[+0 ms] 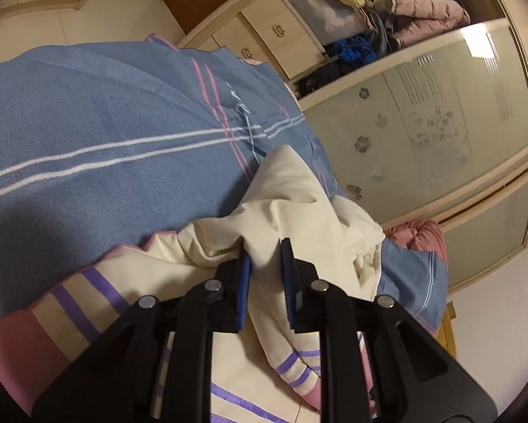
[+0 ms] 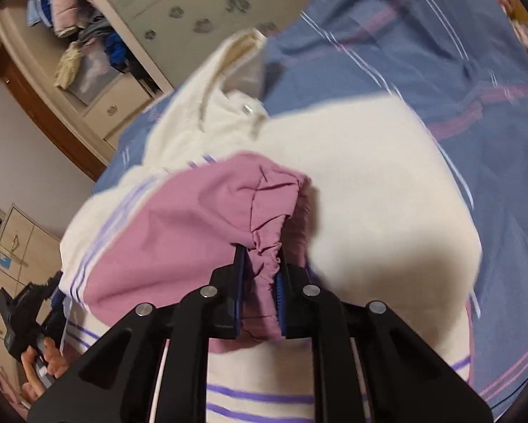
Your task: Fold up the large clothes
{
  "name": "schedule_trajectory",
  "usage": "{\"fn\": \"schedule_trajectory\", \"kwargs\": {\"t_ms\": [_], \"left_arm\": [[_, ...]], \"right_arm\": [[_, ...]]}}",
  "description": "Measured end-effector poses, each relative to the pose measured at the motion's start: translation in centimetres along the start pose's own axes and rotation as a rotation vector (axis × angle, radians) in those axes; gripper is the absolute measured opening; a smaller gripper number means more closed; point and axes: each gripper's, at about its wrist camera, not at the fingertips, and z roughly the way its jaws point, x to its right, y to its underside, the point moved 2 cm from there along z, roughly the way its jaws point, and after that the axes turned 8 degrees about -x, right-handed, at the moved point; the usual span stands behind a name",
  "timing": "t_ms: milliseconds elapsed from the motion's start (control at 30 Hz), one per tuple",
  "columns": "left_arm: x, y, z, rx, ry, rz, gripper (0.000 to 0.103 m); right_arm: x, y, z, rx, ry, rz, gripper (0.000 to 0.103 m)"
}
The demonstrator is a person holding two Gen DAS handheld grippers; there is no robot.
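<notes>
while bunched, garment (image 1: pixel 281 208) between both tongs (image 1: pixel 265 282)

Garment (image 1: pixel 292 204) on bedspread (image 1: pixel 87 123), directly ahead of left gripper (image 1: pixel 265 246); wardrobe (image 1: pixel 422 134) beyond, right; cuff (image 2: pixel 267 246) between right gripper (image 2: pixel 260 250) jaws.

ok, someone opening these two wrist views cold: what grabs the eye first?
The cream garment with purple stripes, sprawled over the blue striped blanket. Each gripper is pinched onto it: the right gripper on the gathered pink cuff, the left gripper on a bunched cream fold. Behind, an open wardrobe stuffed with clothes.
</notes>
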Motion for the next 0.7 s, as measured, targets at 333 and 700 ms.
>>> {"fn": "schedule_trajectory", "kwargs": {"t_ms": [333, 700], "left_arm": [[1.2, 1.0, -2.9, 0.037, -0.096, 0.057, 0.021], [5.3, 4.0, 0.1, -0.084, -0.053, 0.321, 0.035]], "right_arm": [[6.0, 1.0, -6.8, 0.194, -0.001, 0.238, 0.043], [-1.5, -2.0, 1.6, -0.04, 0.002, -0.024, 0.028]]}}
